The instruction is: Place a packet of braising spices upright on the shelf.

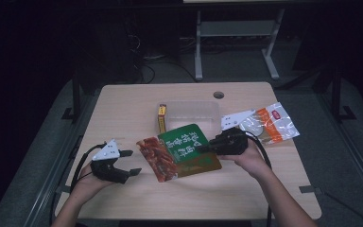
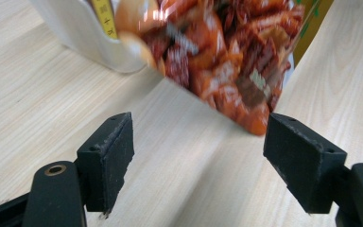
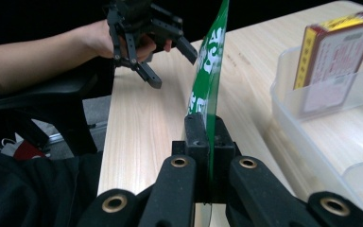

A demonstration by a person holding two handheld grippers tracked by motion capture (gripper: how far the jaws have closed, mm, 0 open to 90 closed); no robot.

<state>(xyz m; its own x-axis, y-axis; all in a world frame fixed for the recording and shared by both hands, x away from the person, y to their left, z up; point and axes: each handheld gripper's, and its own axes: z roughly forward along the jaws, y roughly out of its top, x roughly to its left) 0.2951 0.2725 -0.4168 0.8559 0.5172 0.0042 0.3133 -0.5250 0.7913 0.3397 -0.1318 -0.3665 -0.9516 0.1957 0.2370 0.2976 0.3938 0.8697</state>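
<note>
Likely step: right gripper [image 1: 207, 147] carries snack bag [image 1: 182, 151], probably toward clear tub [image 1: 191, 113]. Keep pinch firm on bag edge, lift flat, avoid dragging on table [image 1: 123, 109].

Right jaws pressed together on bag's green edge, centre of high view; bag extends left from jaws.

Left gripper [image 1: 128, 162] spread wide, empty, lower left; bag's red end just ahead of its jaws, not touching.

Yellow box [image 1: 161, 118] stands in tub, upper centre.

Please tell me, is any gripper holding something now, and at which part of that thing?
The right gripper is shut on the green snack bag, clamping its right edge. The left gripper is open and holds nothing.
</note>
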